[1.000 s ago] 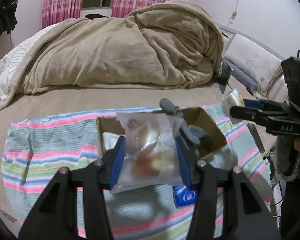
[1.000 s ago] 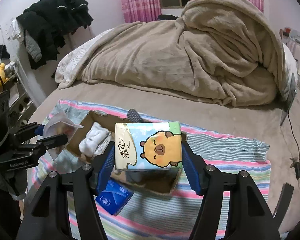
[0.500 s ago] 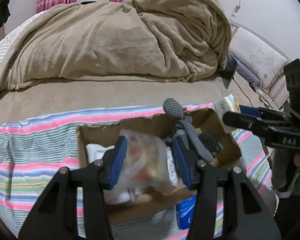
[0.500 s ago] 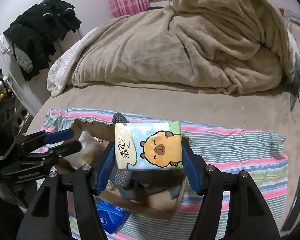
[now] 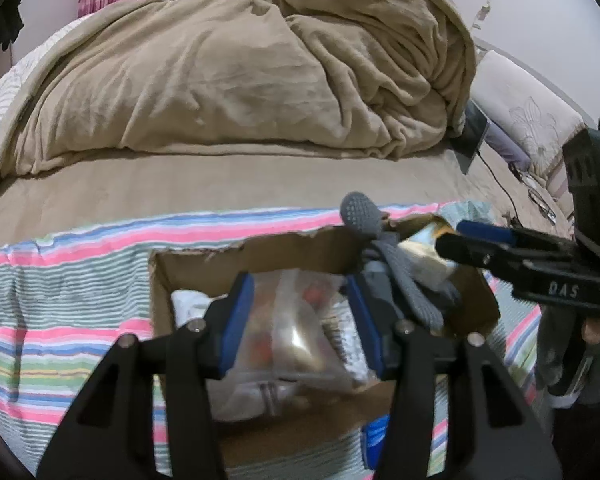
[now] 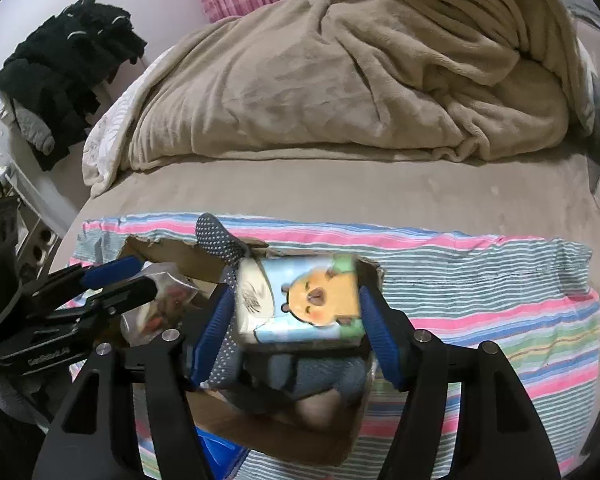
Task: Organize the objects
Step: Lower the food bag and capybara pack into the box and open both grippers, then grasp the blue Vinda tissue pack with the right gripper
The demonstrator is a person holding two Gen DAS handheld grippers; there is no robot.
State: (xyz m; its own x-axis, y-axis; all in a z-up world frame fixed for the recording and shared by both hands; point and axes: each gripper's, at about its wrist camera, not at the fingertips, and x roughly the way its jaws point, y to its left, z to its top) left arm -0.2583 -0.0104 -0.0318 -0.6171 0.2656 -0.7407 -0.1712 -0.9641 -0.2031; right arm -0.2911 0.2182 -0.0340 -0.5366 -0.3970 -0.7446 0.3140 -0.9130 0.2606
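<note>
An open cardboard box (image 5: pixel 284 246) (image 6: pixel 180 258) sits on a striped cloth on the bed. My left gripper (image 5: pixel 300 320) is shut on a clear plastic bag of small items (image 5: pixel 288 328) and holds it down inside the box, over white cloth (image 5: pixel 188 304). My right gripper (image 6: pixel 296 320) is shut on a tissue pack with a capybara picture (image 6: pixel 300 300), low over the box's right half, above grey dotted socks (image 6: pixel 216 240). The right gripper also shows in the left wrist view (image 5: pixel 484 240), and the left gripper in the right wrist view (image 6: pixel 116 280).
The striped cloth (image 5: pixel 60 292) (image 6: pixel 480 288) covers the near part of the bed. A heaped beige blanket (image 5: pixel 240 72) lies behind. A blue packet (image 6: pixel 216 452) lies at the box's near side. Dark clothes (image 6: pixel 68 64) hang at the left, and a pillow (image 5: pixel 532 120) is at the right.
Both grippers have moved down and forward toward the box. The plastic bag now sits lower inside the box, and the tissue pack has tilted and dropped over the socks.
</note>
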